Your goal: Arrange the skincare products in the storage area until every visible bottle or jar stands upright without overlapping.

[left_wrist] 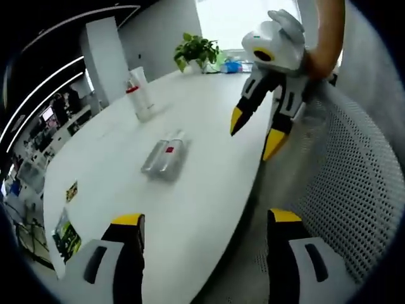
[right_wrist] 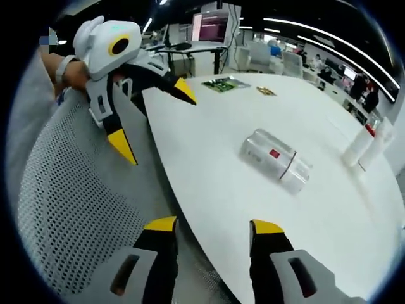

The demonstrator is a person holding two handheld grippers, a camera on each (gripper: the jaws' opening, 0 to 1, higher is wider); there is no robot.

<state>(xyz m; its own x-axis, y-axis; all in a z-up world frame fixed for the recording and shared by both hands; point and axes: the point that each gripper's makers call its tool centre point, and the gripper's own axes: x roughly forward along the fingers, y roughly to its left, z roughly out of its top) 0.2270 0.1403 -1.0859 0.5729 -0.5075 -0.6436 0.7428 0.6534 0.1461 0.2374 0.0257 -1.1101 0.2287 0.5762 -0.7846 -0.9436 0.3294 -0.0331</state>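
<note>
What looks like two clear bottles with a red label lie on their sides, close together, on the white table. Tall white bottles with a red band stand upright farther along the table. My left gripper is open at the table's near edge, short of the lying bottles, with nothing between its jaws. My right gripper is open too, hovering at the table edge and holding nothing. A hand grips each tool.
A grey mesh chair back stands right beside the table edge under both grippers. A potted plant sits at one end of the table. A green board and a small yellow item lie at the other end.
</note>
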